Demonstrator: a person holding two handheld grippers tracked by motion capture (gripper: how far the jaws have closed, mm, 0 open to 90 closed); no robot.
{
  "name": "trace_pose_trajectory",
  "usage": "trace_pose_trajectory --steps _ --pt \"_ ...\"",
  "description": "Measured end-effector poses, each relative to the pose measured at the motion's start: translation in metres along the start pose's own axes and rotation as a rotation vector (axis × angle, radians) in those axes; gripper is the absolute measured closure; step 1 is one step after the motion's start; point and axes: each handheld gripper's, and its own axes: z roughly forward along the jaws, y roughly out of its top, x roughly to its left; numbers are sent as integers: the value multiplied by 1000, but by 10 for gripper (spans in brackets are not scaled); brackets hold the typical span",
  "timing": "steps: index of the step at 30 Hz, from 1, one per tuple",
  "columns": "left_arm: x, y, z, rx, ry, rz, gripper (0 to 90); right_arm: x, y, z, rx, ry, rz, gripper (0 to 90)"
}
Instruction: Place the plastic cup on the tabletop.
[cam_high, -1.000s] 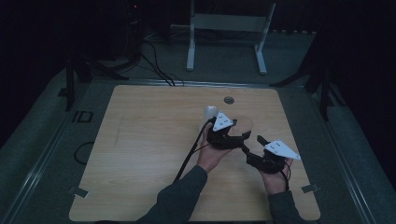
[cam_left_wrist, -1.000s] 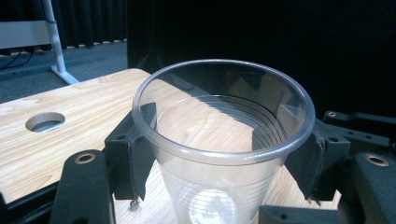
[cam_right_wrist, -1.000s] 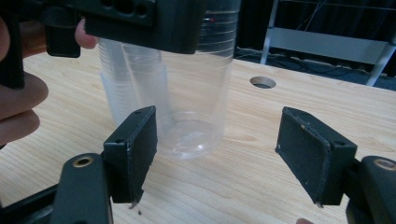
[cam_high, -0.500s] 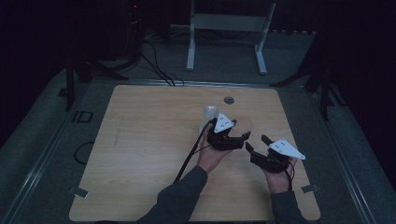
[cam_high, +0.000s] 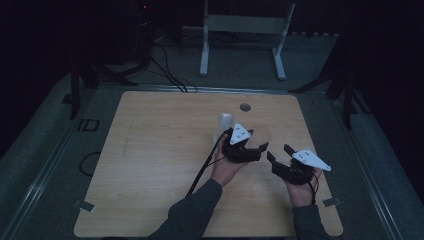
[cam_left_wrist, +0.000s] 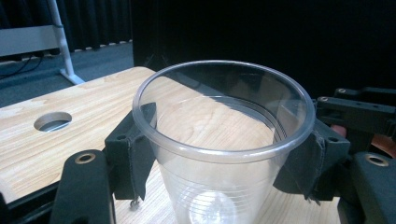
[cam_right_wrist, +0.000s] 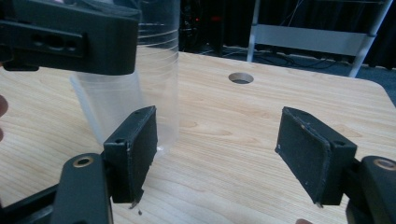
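Note:
A clear plastic cup (cam_left_wrist: 219, 140) stands upright between the black pads of my left gripper (cam_left_wrist: 224, 154), which press on its walls just under the rim. In the high view the left gripper (cam_high: 256, 142) sits right of the table's middle with the faint cup (cam_high: 261, 135) at its tips. My right gripper (cam_high: 280, 153) lies just to its right, open. Nothing lies between its pads (cam_right_wrist: 133, 144) in the right gripper view (cam_right_wrist: 217, 149). There the held cup (cam_right_wrist: 107, 107) is at the left under the left gripper's jaw, with a taller clear cup stack (cam_right_wrist: 161, 60) behind it.
The wooden table (cam_high: 150, 165) has a round hole (cam_high: 245, 107) near its far edge. The clear cup stack (cam_high: 224, 122) stands just left of the left gripper. A white metal frame (cam_high: 245, 25) and cables lie on the floor beyond the table.
My right gripper has drifted slightly to the right. The left gripper and the cup in it have stayed put.

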Motion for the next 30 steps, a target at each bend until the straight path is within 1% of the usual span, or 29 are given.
trace_pose_trajectory --steps 9,16,20,21,26,30 --pt "-2 -7 1 -4 9 13 313 -5 0 -2 -8 -21 16 287" --pt "-5 -15 3 -5 3 26 312 -7 1 -4 -16 -30 25 287" --pt "-6 -18 3 -6 8 30 312 -7 1 -4 -18 -32 24 287" --pt "-6 -19 4 -5 11 37 312 -7 1 -4 -20 -32 24 287" --pt "-5 -25 5 -3 17 34 312 -6 2 -5 -20 -33 23 287" --pt "-5 -29 6 2 28 40 312 -7 2 -5 -24 -37 27 287"
